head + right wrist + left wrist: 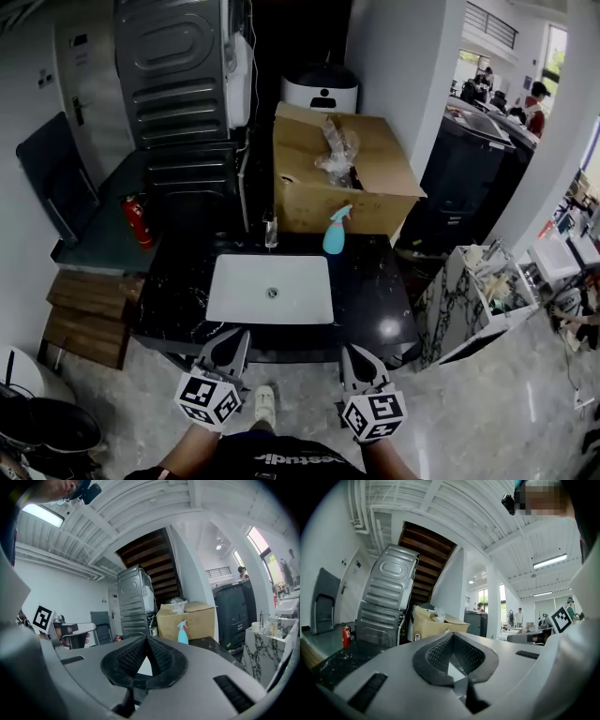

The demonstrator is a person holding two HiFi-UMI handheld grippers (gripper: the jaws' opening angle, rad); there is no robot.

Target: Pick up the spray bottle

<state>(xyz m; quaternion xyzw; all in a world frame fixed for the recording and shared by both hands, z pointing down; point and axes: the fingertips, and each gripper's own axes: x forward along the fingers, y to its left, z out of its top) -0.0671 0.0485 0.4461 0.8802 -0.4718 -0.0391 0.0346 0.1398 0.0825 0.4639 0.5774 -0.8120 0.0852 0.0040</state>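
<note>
A teal spray bottle [336, 231] stands upright at the back of the black countertop [375, 295], just in front of a cardboard box [342, 173]. In the right gripper view the spray bottle [182, 632] shows far ahead, to the right of the jaw tips. My left gripper [236, 339] and right gripper [352, 352] hover side by side at the counter's near edge, well short of the bottle. Both are shut with nothing between their jaws. The left gripper [451, 635] and the right gripper [146, 638] both point level toward the counter.
A white sink [270, 289] is set in the countertop between the grippers and the bottle. A small clear bottle [271, 230] stands behind the sink. A red fire extinguisher [137, 220] and stacked grey appliances [178, 75] are at the left, a marble cabinet [469, 300] at the right.
</note>
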